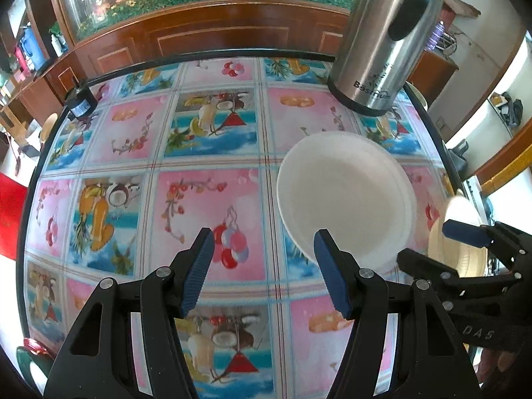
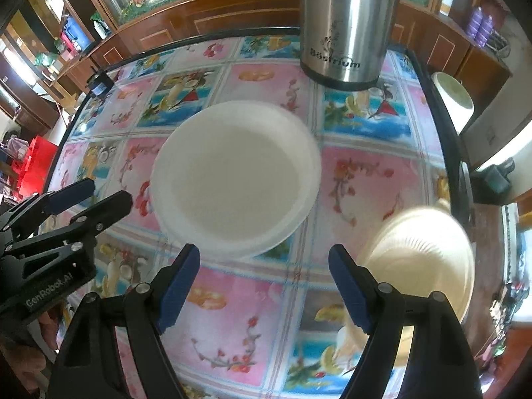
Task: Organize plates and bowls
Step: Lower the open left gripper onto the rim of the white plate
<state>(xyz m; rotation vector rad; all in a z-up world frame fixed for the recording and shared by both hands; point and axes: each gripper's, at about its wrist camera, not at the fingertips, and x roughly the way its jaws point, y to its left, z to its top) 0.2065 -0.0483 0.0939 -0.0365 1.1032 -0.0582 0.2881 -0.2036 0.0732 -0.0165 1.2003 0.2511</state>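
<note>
A stack of white shallow plates [image 1: 345, 193] [image 2: 232, 173] rests on the patterned table. A cream ribbed bowl [image 2: 419, 259] [image 1: 460, 209] sits to the right of it, near the table's right edge. My left gripper [image 1: 264, 269] hovers open over bare tablecloth, its right finger in front of the plates' near rim and nothing between the pads. My right gripper [image 2: 264, 282] is open too, just short of the plates, with the cream bowl beyond its right finger. Each gripper shows in the other's view: the right gripper [image 1: 442, 246] partly hides the bowl, and the left gripper [image 2: 109, 191] sits left of the plates.
A tall steel thermos [image 1: 382, 40] [image 2: 345, 23] stands behind the plates at the far edge. A small black object [image 1: 79, 103] sits at the far left corner. The table's black rim [image 2: 449, 139] runs close to the cream bowl. A white container [image 2: 452, 99] stands beyond the table.
</note>
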